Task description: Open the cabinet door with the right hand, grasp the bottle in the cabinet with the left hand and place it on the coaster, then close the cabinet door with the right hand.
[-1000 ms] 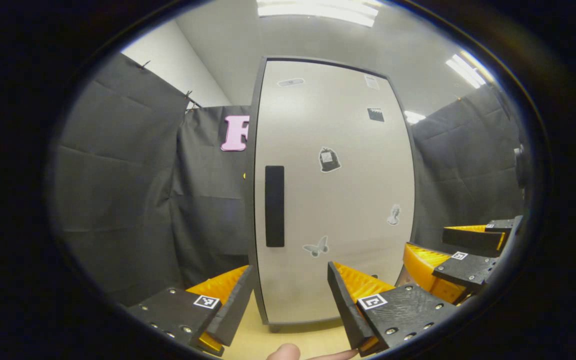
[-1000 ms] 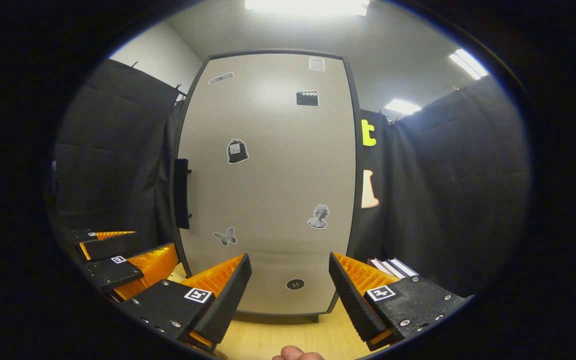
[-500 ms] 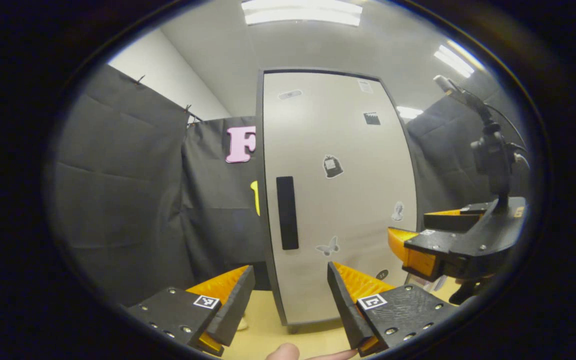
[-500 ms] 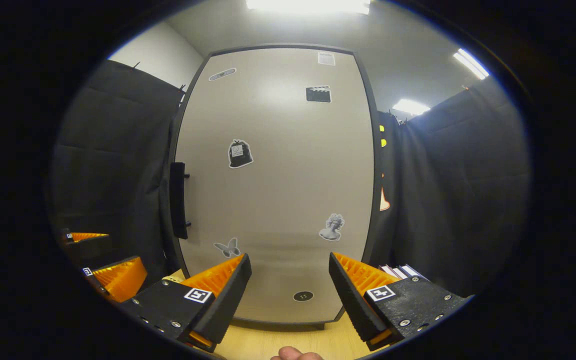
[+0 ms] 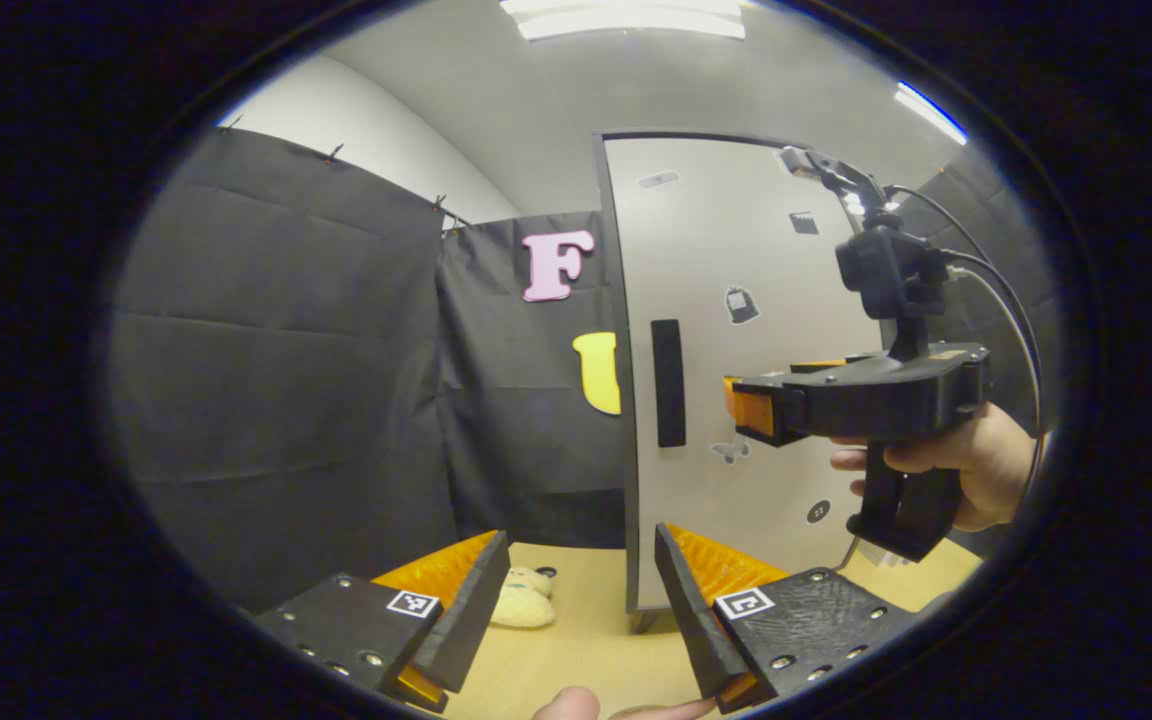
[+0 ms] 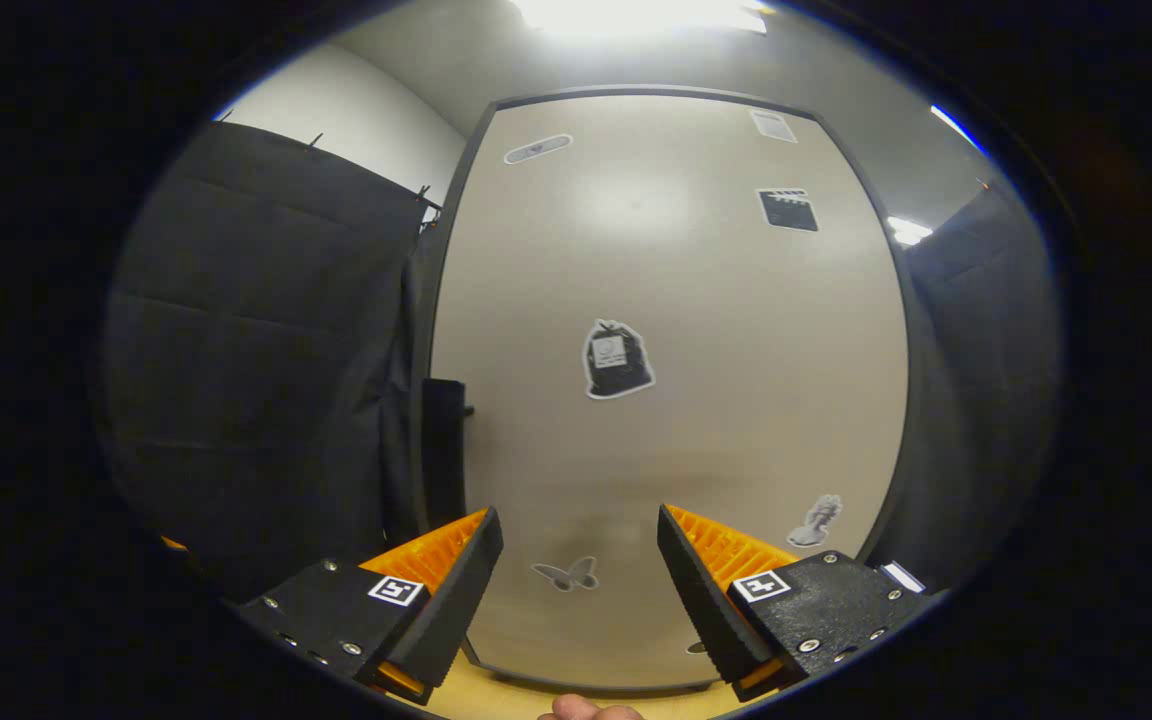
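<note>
The tall beige cabinet door (image 5: 736, 250) (image 6: 676, 330) is closed and carries several small stickers. Its dark vertical handle (image 5: 668, 383) (image 6: 443, 450) sits along the door's left edge. My right gripper (image 6: 578, 560) is open, close to the door's lower half, with the handle to the left of its fingers. In the left gripper view the right gripper (image 5: 746, 405), held by a hand (image 5: 966, 465), is raised in front of the door just right of the handle. My left gripper (image 5: 581, 580) is open and empty, low over the table. The cabinet's inside is hidden.
A light wooden table (image 5: 576, 640) carries the cabinet. A small cream plush toy (image 5: 524, 598) lies on it left of the cabinet foot. Black cloth walls (image 5: 266, 380) close the booth at left and behind. Books (image 6: 901, 575) peek out at the cabinet's right.
The right gripper has risen and moved closer to the door, towards the handle. The left gripper has swung left and back, so the cabinet now lies to its right and the plush toy shows.
</note>
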Action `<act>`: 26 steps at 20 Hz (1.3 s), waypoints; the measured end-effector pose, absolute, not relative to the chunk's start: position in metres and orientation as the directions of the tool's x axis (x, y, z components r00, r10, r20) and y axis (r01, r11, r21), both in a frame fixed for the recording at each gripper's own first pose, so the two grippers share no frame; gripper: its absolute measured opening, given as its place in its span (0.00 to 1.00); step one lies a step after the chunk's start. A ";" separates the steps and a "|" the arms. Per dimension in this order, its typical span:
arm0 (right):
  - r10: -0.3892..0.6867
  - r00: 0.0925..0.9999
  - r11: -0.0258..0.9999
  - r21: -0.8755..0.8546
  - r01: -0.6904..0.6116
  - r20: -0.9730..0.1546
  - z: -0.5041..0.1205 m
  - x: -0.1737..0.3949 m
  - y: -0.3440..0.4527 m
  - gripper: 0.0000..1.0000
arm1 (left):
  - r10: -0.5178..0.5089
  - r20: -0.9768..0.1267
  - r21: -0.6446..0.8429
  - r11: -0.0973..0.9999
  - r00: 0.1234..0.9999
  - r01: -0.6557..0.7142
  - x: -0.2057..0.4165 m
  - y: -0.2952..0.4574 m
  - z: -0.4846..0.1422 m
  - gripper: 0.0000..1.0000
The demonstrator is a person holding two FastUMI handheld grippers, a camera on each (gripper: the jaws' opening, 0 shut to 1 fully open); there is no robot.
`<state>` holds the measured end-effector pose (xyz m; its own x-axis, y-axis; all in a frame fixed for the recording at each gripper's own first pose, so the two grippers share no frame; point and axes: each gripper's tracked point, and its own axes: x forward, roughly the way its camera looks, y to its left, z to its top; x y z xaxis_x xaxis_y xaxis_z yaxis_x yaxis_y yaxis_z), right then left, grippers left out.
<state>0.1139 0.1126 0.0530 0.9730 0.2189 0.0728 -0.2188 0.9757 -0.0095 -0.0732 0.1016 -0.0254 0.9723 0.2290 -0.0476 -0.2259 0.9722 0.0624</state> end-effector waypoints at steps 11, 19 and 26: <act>0.266 0.964 0.962 -0.060 -0.265 0.006 0.034 0.154 0.190 0.66 | 0.397 -0.100 0.054 0.918 0.912 -0.393 -0.136 0.176 -0.047 0.84; 0.298 0.954 0.951 -0.072 -0.300 -0.031 0.032 0.153 0.193 0.20 | 0.363 -0.100 0.044 0.932 0.927 -0.360 -0.127 0.172 -0.049 0.84; 0.327 0.944 0.942 -0.064 -0.329 -0.039 0.029 0.144 0.190 0.20 | 0.230 -0.036 0.004 0.973 0.972 -0.231 -0.113 0.149 -0.022 0.86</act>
<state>0.1439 0.1896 0.0290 0.9443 0.3269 -0.0386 -0.3289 0.9422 -0.0644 -0.1134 0.1494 -0.0223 0.9724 0.2305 -0.0358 -0.2305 0.9731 0.0040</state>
